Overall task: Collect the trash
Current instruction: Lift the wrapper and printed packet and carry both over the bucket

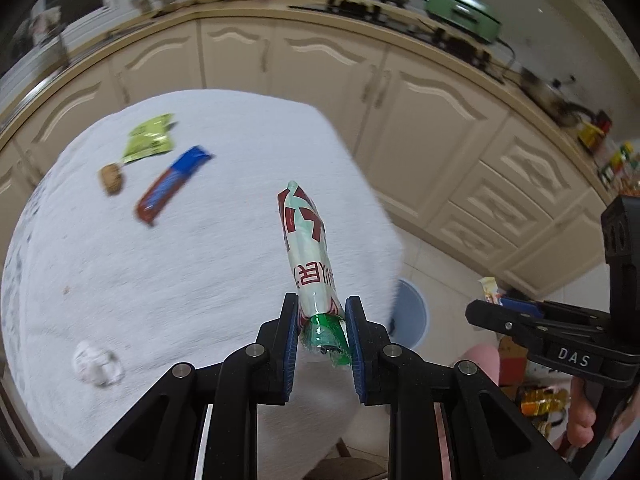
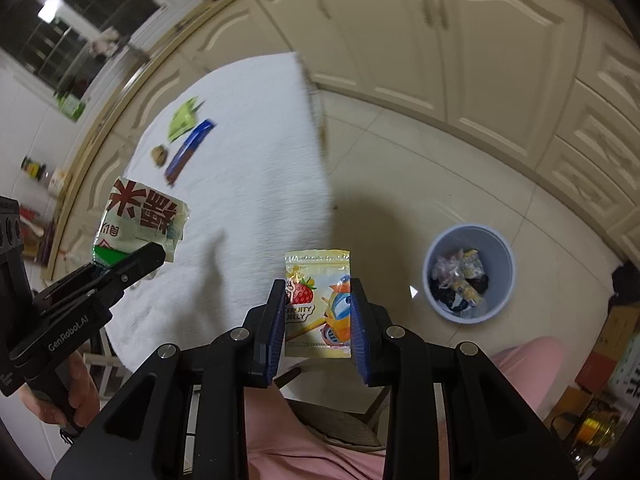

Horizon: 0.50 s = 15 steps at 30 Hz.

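My left gripper (image 1: 322, 322) is shut on a pale green and red snack wrapper (image 1: 306, 248), held above the white table (image 1: 192, 264); the wrapper also shows in the right wrist view (image 2: 140, 220). My right gripper (image 2: 318, 312) is shut on a yellow fruity jelly packet (image 2: 318, 304), held over the table's near edge. A grey bin (image 2: 468, 272) with several wrappers inside stands on the floor to the right. On the table lie a green packet (image 1: 148, 138), a blue and brown bar wrapper (image 1: 172, 184), a brown cookie (image 1: 112, 178) and a crumpled white paper (image 1: 98, 364).
Cream kitchen cabinets (image 1: 320, 64) curve behind the table. The tiled floor (image 2: 420, 184) lies between table and cabinets. The person's pink-clad legs (image 2: 304, 440) are below. Boxes and clutter (image 2: 608, 360) sit at the far right.
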Motion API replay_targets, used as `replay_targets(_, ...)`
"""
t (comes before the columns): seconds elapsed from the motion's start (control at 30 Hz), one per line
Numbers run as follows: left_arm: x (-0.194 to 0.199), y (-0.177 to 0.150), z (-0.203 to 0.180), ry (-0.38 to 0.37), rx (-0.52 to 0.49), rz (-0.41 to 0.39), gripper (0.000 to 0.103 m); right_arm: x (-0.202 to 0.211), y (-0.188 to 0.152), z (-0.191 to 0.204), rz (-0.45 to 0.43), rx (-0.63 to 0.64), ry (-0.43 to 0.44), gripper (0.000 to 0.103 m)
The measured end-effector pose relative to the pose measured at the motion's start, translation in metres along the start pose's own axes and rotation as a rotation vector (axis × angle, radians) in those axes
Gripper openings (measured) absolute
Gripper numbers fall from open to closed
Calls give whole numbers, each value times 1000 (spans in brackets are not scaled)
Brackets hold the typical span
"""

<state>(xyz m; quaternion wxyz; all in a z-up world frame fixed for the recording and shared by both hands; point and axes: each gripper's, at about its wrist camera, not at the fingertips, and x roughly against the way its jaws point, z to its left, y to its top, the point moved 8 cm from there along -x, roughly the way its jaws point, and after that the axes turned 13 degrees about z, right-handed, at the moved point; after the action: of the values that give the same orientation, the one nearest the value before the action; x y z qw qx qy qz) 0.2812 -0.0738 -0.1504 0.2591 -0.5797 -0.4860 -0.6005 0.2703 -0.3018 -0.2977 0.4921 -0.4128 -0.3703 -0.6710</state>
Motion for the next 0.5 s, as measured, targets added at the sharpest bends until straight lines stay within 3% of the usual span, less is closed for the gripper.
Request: replay_targets(0.5, -106, 83, -116, -83, -184, 118, 19, 25, 6, -119, -22, -196, -48, 30)
